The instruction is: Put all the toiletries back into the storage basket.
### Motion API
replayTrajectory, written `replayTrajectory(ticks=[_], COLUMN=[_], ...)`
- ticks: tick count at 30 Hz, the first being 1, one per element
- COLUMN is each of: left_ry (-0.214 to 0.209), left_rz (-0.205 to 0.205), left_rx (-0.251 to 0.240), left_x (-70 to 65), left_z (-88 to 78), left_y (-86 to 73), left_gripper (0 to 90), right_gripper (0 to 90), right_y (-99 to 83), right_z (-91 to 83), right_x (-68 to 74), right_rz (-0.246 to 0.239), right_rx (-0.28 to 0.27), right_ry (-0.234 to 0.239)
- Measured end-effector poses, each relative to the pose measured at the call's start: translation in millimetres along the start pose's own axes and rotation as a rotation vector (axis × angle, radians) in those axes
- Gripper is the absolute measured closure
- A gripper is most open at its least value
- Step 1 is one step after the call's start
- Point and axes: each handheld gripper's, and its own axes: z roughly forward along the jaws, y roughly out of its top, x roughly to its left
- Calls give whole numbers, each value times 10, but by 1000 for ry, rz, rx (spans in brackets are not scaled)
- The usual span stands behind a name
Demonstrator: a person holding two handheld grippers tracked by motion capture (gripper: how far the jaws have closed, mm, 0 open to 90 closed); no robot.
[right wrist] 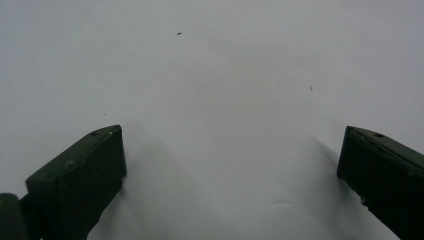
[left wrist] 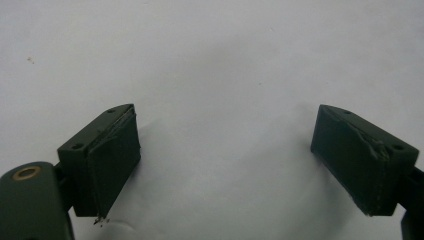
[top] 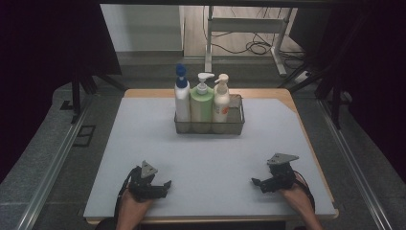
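- The left hand-held gripper (top: 162, 184) is resting on the desk (top: 210, 158), jaws spread wide, holding nothing.
- The right hand-held gripper (top: 258, 182) is sitting likewise, wide and empty.
- Three pump bottles (top: 202, 103) are standing in a wire basket (top: 238, 125), well apart at the far side.
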Motion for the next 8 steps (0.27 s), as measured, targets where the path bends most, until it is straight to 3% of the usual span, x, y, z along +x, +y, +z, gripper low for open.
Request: replayTrajectory(ticks=[8], left_ry=[0], left_rz=[1], left_rx=[2], left_x=[0], left_z=[0], left_y=[1], left_gripper=[119], right_gripper=[0], right_y=[-8], right_z=[3], right_x=[0], right_rz=[6], right_rx=[-3], right_ry=[-2])
